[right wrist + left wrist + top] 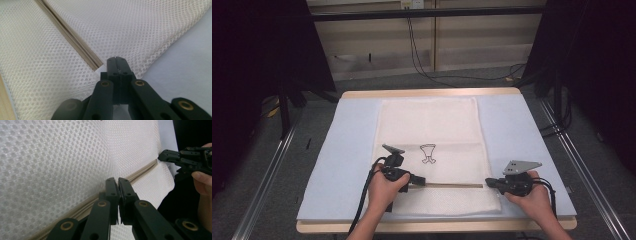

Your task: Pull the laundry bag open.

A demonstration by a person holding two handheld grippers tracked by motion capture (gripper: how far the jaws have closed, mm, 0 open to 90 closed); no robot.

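A white mesh bag (432, 130) lies flat on the table, with a beige zipper (452, 185) running across its near end. My left gripper (418, 181) sits at the zipper's left end. Its jaws (117, 180) are pressed together over the zipper (142, 171), and what they pinch is hidden. My right gripper (488, 183) is at the zipper's right end, also seen far off (162, 156) from the left gripper. It is shut (117, 60) on the mesh (125, 25) just past the end of the zipper (75, 41).
The bag rests on a pale blue mat (522, 135) that covers a wooden table (432, 93). A small black drawing (428, 153) is printed on the bag above the zipper. Metal rails and cables lie on the floor around the table.
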